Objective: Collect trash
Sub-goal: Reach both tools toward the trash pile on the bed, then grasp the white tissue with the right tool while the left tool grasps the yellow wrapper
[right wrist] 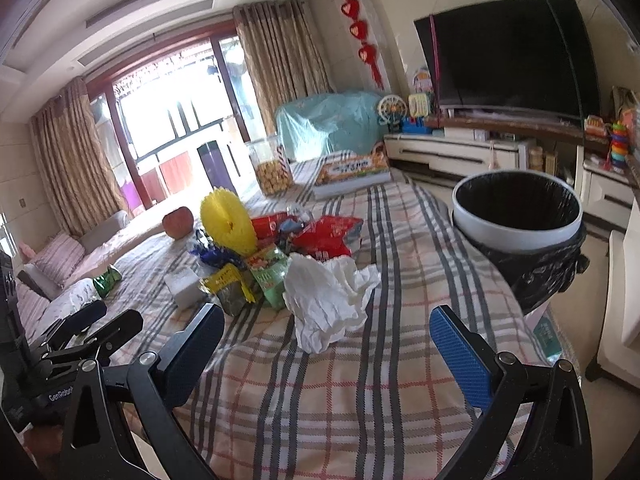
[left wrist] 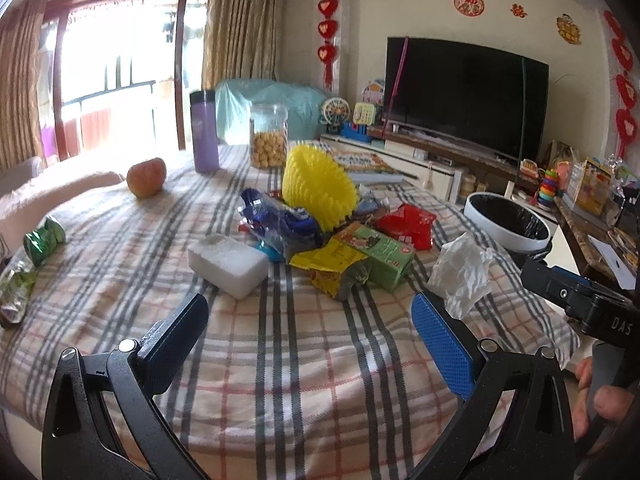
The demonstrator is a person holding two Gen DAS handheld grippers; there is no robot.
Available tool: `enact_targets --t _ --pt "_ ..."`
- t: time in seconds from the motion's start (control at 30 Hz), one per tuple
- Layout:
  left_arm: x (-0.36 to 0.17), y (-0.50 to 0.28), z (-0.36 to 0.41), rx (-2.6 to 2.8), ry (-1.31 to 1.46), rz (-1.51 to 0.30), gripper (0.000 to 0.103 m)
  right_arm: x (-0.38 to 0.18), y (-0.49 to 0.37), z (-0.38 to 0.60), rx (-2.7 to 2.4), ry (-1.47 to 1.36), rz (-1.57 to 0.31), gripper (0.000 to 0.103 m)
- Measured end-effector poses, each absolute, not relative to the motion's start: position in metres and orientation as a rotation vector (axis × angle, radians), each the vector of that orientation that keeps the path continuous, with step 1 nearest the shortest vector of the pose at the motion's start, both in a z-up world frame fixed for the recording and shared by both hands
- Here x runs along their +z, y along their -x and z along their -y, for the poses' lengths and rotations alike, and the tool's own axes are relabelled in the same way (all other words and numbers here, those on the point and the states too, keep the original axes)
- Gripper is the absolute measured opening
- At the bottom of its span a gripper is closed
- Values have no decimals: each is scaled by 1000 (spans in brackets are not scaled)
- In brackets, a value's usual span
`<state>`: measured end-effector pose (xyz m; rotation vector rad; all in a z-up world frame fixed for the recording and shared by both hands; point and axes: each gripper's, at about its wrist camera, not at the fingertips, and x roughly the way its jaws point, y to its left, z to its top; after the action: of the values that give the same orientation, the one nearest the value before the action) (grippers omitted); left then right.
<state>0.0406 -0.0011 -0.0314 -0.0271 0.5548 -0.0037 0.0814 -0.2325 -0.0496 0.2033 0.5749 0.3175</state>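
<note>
A heap of trash lies mid-table on the plaid cloth: a yellow foam fruit net [left wrist: 318,188], blue wrapper [left wrist: 280,224], red packet [left wrist: 408,224], green carton [left wrist: 380,252], yellow wrapper [left wrist: 332,268], white foam block [left wrist: 228,264] and crumpled white tissue [left wrist: 464,272]. My left gripper [left wrist: 310,336] is open, short of the heap. In the right wrist view the tissue [right wrist: 328,300] lies just ahead of my open right gripper [right wrist: 326,340]. A white bin with a black liner [right wrist: 516,216] stands beyond the table's right edge. Green wrappers [left wrist: 44,240] lie at the far left.
An apple [left wrist: 146,176], a purple flask [left wrist: 204,132] and a jar of snacks [left wrist: 268,136] stand at the table's far side, with a flat box [right wrist: 352,168] further right. A TV [left wrist: 464,100] and toy-covered cabinet line the right wall. A sofa [right wrist: 52,264] sits left.
</note>
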Motion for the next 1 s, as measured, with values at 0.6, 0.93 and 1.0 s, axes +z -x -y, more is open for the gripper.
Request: enact_targets --t 0.6,0.93,1.0 --pt "-81 -132 2 -13 61 -729 74 -95 -147 231 369 -236 -760 102" --pt "-92 -141 9 -47 65 -761 4 -101 -161 231 407 -241 -771 59" --pt "-90 -140 11 -65 87 -761 2 -100 -158 232 432 -250 -767 46"
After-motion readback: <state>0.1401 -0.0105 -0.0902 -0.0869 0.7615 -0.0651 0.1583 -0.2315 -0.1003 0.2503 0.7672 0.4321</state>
